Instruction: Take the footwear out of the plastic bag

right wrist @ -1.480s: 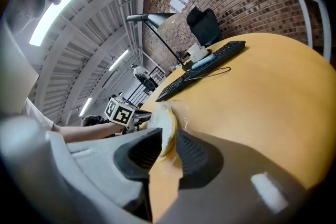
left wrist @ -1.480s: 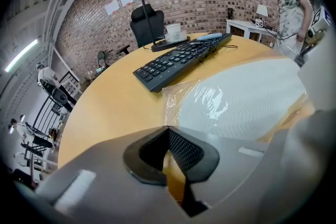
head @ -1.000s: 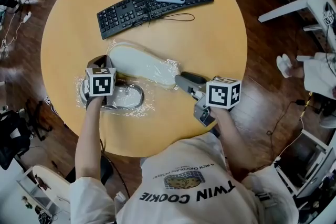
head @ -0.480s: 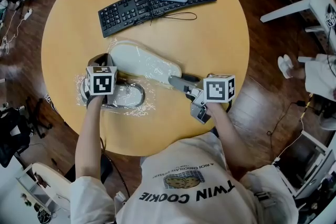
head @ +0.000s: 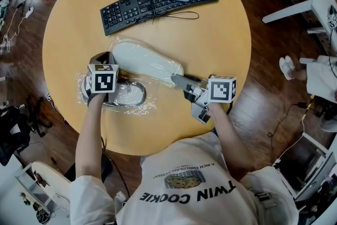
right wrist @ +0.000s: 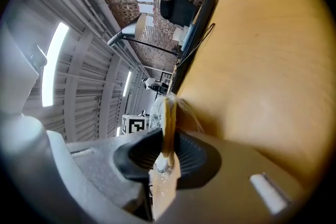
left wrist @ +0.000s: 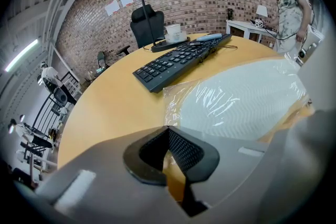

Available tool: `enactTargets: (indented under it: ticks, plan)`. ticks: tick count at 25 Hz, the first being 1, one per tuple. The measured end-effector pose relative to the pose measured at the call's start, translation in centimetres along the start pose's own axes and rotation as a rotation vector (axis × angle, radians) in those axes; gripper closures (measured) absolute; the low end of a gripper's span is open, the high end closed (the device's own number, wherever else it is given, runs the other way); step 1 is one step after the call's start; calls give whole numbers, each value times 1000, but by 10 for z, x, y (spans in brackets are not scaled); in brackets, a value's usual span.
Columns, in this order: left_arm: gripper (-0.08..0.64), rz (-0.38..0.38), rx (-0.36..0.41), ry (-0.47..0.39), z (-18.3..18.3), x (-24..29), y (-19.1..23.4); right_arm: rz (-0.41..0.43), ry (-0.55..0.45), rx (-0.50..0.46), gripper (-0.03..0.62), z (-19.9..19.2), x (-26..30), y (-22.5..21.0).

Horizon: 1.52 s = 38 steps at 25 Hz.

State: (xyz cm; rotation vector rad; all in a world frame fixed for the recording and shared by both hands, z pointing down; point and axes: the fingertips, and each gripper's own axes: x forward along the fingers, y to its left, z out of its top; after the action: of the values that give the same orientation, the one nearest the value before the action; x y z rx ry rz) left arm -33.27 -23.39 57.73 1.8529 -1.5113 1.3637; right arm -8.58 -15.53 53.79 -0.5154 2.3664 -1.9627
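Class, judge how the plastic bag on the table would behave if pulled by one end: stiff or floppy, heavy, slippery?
Probably floppy: the bag lies crinkled and flat round the footwear. Likely light: it is thin and clear. Its glossy film may slip on the table.

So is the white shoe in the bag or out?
In. The crinkly clear plastic bag lies over the flat white shoe, shiny wrinkles across its sole.
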Motion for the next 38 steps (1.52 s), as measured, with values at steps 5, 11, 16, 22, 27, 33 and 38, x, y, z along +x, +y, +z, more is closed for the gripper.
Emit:
enactTargets:
  ticks: [5, 11, 16, 22, 27, 33, 38]
  plan:
    - [558, -6, 3, 0, -1, 0, -1, 42, -23, 2, 518, 3, -4, 5]
    - [558, -5, 3, -1, -1, 0, -1, 47, -56, 49, 520, 2, -17, 1]
    - [558, -2, 5, -1, 0, 1, -1, 36, -61, 29, 522, 1, -29, 0]
    - [558, 2, 3, 3, 0, -1, -2, 19, -46, -13, 523, -3, -42, 6]
    - [558, 4, -2, 4, 0, -1, -2, 11, -61, -9, 523, -9, -49, 9]
    - [558, 4, -7, 8, 0, -1, 0, -8, -96, 2, 523, -17, -62, 11]
    - [558, 8, -2, 7, -1, -1, 1, -32, -139, 0, 523, -25, -76, 14]
